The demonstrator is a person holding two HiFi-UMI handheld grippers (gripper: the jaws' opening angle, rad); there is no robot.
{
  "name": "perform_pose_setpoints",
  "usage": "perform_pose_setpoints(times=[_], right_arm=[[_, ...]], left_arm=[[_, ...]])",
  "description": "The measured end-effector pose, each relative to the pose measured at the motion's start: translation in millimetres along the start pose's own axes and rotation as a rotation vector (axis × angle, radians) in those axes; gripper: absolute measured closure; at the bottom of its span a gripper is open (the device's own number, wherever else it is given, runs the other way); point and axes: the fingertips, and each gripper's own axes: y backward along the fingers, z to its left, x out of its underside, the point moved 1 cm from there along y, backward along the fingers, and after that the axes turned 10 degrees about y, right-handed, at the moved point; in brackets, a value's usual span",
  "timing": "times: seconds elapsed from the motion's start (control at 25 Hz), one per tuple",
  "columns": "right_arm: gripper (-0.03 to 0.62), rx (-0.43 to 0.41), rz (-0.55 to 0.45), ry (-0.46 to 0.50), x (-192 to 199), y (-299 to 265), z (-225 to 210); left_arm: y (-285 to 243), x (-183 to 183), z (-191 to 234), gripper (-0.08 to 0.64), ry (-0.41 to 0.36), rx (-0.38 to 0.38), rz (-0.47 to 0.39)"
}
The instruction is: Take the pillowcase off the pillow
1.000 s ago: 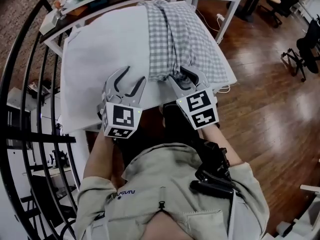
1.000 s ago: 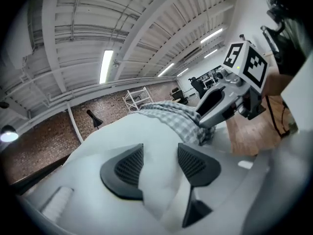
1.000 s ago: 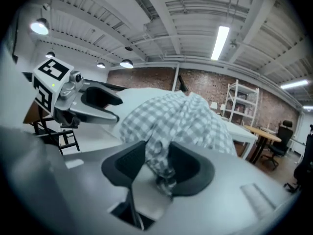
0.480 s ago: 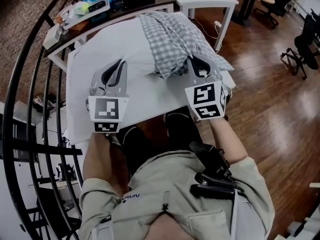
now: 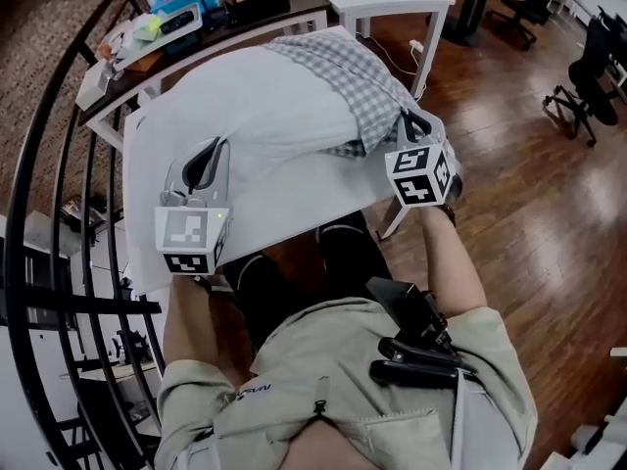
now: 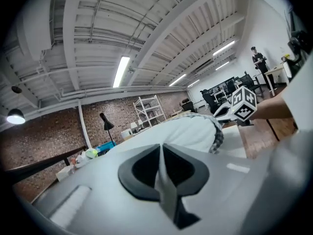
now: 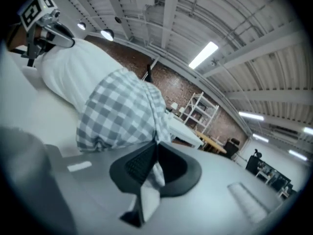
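Two tongs, one in each of your hands, are clenched on cloth near the front edge of a white bench [image 5: 286, 204]. Your left tongs [image 5: 213, 150] [image 6: 160, 153] have just been closing and now pinch a fold of plain white cloth at the near left end of the pillow [image 5: 265, 106] [image 6: 193, 131]. The left gripper view shows that fold squeezed flat between the two dark jaws.

Your right tongs [image 5: 409, 117] [image 7: 156, 147] have just been closing too. They grip the edge of the grey-and-white checked pillowcase [image 5: 367, 81] [image 7: 122, 111] by the bench's near right corner, and the right gripper view shows checked cloth running down into the closed jaws.

The pillow lies across the bench, bulging in the middle, and most of it is bare white. The pillowcase covers only its far right end, bunched in folds, with one edge drawn out to the right tongs. The two tongs are well apart, one at each end of the pillow.

Behind, a second bench [image 5: 245, 13] with a dark top carries boxes and small items. A wooden floor [image 5: 529, 194] lies to the right, with a black office chair [image 5: 588, 76] on it.
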Motion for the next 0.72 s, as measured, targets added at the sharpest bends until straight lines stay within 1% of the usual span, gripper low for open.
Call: perform_pose_setpoints(times=[0.08,0.16,0.24,0.32,0.4,0.44,0.52,0.56,0.6,0.64,0.72], right_arm=[[0.572,-0.057,0.044,-0.031,27.0,-7.5,13.9],[0.572,-0.096,0.047,-0.044,39.7,-6.5,25.5],[0.571,-0.111,0.029,-0.068,40.0,-3.6,28.2],[0.559,-0.126,0.007,-0.104,34.9,4.5,23.9],[0.506,-0.134,-0.037,-0.148,25.5,21.5,12.3],[0.493,-0.132,-0.070,-0.168,18.3,31.5,2.7],[0.483,-0.122,-0.150,-0.199,-0.9,47.0,-21.0],[0.483,-0.121,-0.190,-0.209,-13.4,51.1,-32.6],[0.480,-0.125,-0.230,-0.212,-27.9,52.8,-42.8],[0.476,-0.133,-0.268,-0.210,-43.5,51.8,-51.3],[0.465,-0.159,-0.327,-0.189,-75.8,41.8,-63.2]], left_arm=[[5.7,21.0,-2.6,0.540,0.032,-0.010,0.027],[10.9,32.1,-13.3,0.538,0.031,0.002,0.042],[12.2,32.2,-28.0,0.532,-0.008,0.032,0.047],[15.0,26.3,-40.7,0.495,-0.057,0.057,0.039],[24.5,9.5,-50.8,0.449,-0.076,0.065,0.005],[30.6,-6.2,-55.1,0.448,-0.061,0.063,-0.038],[40.3,-43.9,-59.4,0.448,-0.003,0.049,-0.138],[41.8,-59.3,-57.9,0.448,0.011,0.042,-0.162],[40.2,-70.9,-53.8,0.446,0.006,0.036,-0.167],[34.9,-79.4,-47.1,0.435,-0.016,0.028,-0.158],[12.4,-94.4,-27.3,0.388,-0.080,0.010,-0.136]])
